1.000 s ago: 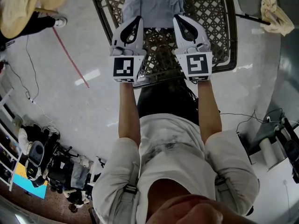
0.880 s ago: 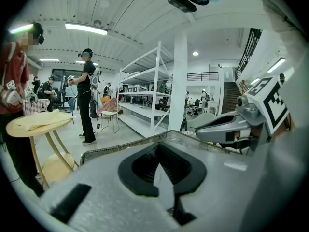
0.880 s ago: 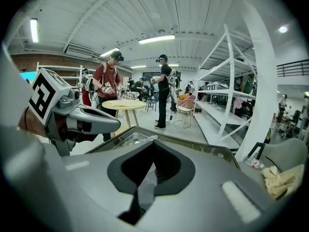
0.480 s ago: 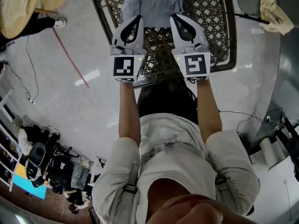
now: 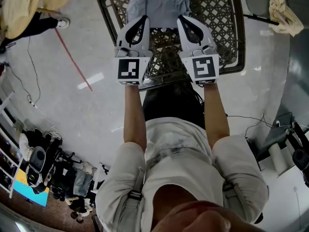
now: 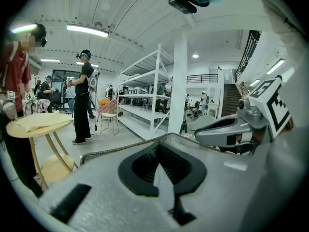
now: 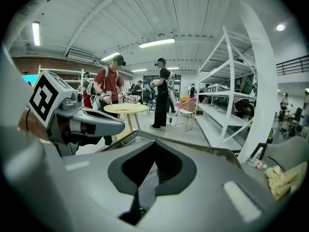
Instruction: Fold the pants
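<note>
Two forearms parallel; left gripper (image 5: 141,21), right gripper (image 5: 183,19) pinch pants (image 5: 159,4).

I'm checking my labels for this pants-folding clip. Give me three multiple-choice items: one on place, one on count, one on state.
1. Where do the grey-blue cloth pants lie?
A. on the pale floor
B. on the dark lattice-top table
C. over a white shelf

2. How many grippers reach the pants' near edge?
A. none
B. one
C. two

3. How do the jaws of the left gripper and the right gripper stand?
A. wide apart, nothing between
B. shut, with a strip of grey cloth between
C. shut on a red stick

Answers: 1 B, the head view shows the pants on the lattice; 2 C, both tips meet the cloth's edge; 3 B, each gripper view shows closed pads pinching cloth.
</note>
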### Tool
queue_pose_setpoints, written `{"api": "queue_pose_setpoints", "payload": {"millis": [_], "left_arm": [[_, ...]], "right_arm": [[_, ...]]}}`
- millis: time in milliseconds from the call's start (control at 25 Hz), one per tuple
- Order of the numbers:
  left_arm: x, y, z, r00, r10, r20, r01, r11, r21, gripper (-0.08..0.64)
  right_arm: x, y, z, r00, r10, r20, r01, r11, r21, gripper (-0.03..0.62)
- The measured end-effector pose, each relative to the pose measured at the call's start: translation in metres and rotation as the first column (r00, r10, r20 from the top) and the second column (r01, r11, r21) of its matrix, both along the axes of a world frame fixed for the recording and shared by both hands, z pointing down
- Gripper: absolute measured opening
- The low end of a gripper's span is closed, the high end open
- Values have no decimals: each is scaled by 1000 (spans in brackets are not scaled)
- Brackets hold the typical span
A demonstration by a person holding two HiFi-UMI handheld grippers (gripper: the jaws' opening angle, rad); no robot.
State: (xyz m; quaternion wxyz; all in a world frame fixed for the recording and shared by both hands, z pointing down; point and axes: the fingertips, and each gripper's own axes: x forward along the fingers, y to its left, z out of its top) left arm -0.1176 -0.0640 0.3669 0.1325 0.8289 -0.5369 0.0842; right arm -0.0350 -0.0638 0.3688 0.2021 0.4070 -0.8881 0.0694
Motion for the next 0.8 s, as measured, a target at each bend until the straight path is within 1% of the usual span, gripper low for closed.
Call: {"api": "queue_pose_setpoints", "payload": {"millis": [800], "left_arm": [[-3, 6, -3, 1000, 1, -6, -1, 1000, 4, 5]], "right_arm": [[-2, 7, 0, 1000, 10, -20, -10, 1000, 6, -3]]}}
